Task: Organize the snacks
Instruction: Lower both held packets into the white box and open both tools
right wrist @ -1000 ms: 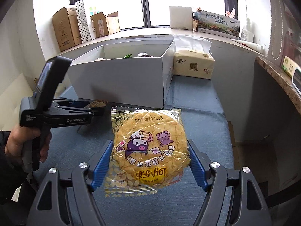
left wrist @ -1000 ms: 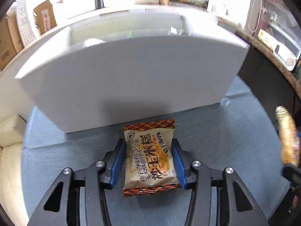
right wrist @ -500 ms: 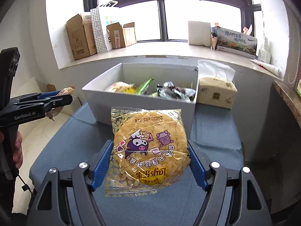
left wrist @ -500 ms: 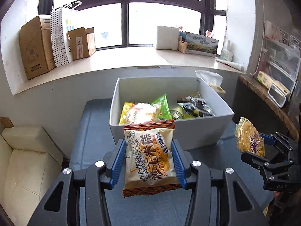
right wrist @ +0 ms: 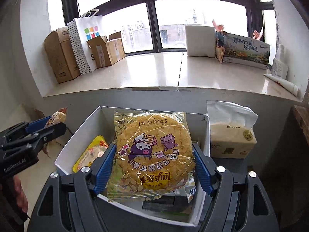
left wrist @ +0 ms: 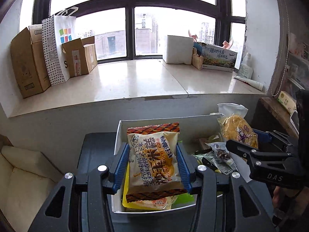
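Left gripper (left wrist: 152, 166) clenched on a corn cake packet (left wrist: 154, 160), blue pads pressed to both of its long edges, packet upright between the fingers. Held above the white box (left wrist: 117, 135), over its left end; under the packet, a yellow snack bag (left wrist: 154, 203) lying inside. To the right of these tongs, more wrapped snacks (left wrist: 216, 154) heaped in the same box.

Right gripper (right wrist: 153, 166) clamped on a clear bag holding 1 round yellow rice cracker (right wrist: 152, 150), purple cartoon print facing up. Hung above the white box (right wrist: 77, 135) too, over its middle and right part. Left of these tongs, a yellow packet (right wrist: 90, 152) lying inside the box. Right of them, just beside the box wall, a tissue pack (right wrist: 231, 135) standing on the blue-grey table (right wrist: 260, 162).

Beyond both sets of tongs, a windowsill (right wrist: 154, 71) with cardboard boxes (right wrist: 59, 56) and 1 dotted paper bag (right wrist: 85, 38).
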Demonstrator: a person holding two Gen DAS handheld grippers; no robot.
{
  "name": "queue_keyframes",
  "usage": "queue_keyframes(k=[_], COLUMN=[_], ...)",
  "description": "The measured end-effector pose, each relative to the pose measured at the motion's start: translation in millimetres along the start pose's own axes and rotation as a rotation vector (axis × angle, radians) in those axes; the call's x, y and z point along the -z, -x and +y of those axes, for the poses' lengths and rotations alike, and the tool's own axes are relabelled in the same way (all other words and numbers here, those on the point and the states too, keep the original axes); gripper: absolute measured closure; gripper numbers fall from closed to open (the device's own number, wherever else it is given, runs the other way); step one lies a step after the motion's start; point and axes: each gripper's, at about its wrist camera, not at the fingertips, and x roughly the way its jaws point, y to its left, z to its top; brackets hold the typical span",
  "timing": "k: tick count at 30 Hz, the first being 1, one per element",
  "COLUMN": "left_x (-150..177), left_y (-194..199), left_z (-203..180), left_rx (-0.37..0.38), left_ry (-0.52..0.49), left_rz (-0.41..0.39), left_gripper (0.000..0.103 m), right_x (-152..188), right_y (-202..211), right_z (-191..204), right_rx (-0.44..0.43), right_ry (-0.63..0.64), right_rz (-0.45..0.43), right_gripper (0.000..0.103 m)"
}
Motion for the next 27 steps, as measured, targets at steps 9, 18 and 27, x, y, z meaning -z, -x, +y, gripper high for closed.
queue_keyframes(k=[9,18,27], left_x=[-2,3,17], left_y=[-29,-30,15], left_z=[-3,-7,-6], left_rx=[0.012,0.004,-0.02], left_ry=[-0.016,-0.014,-0.001], left_rz=[0.036,0.036,-0.112], left_gripper=[0.029,0.0,0.0], right_x=[-10,-6,5], right_y=[-34,-37,-4], right_z=[-16,-24,-10], right_rx=[0.017,0.075,0.1], right_ry=[-0.017,-0.008,0.038], right_rz=[0.067,0.076,-0.021], right_gripper=[0.013,0.0,0.0])
